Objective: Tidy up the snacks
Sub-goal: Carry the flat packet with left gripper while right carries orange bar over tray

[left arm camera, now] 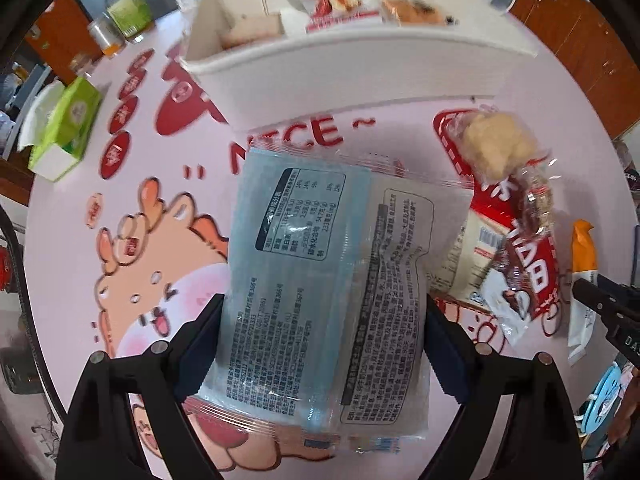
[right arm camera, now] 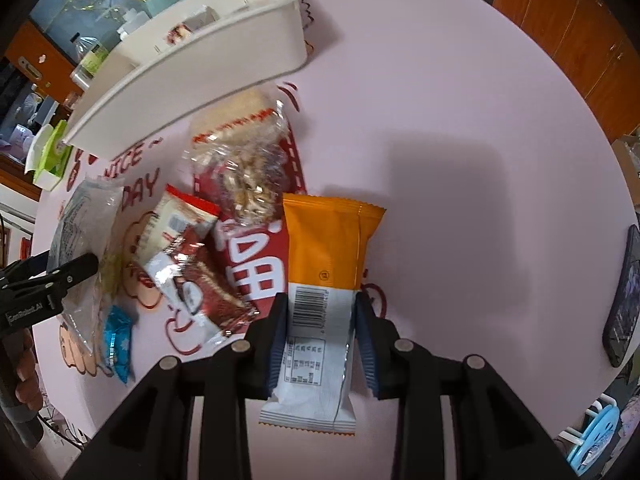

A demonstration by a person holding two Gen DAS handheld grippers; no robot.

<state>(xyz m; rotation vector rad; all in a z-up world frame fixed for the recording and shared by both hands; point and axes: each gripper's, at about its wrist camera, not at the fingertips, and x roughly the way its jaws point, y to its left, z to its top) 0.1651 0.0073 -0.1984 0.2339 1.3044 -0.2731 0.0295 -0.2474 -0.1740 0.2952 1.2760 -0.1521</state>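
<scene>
Right, the left gripper (left arm camera: 324, 344) has its two blue-padded fingers pressed against the sides of a pale blue snack packet (left arm camera: 320, 280), printed back facing up, held above the pink tablecloth (left arm camera: 160, 200). The right gripper (right arm camera: 320, 340) is closed narrowly around the white end of an orange-and-white snack packet (right arm camera: 326, 264), which lies flat on the cloth, well on the near side of the white organizer bin (right arm camera: 224, 64).

Counting outward from the bin: between it and the orange packet lies a loose pile of three snacks, namely a clear-wrapped pale pastry (right arm camera: 240, 152) just in front of the bin's wall, a red packet with white characters (right arm camera: 256, 256) under it, and a red-and-white wrapped bar (right arm camera: 188, 256) beside that. One small blue wrapper (right arm camera: 118, 340) lies further from the bin, near the table edge.

The left wrist view looks down into the bin and shows three items inside: a pale slab (left arm camera: 256, 30) in one compartment, a red-and-white packet (left arm camera: 332, 4) and an orange-brown pastry (left arm camera: 416, 10) alongside. The right wrist view sees mostly the bin's outer wall. The left view alone shows one green tissue box (left arm camera: 66, 128) and a green-labelled bottle (left arm camera: 126, 10) to the bin's left; only the right view shows a dark phone (right arm camera: 626, 296) far off at the table's edge.
</scene>
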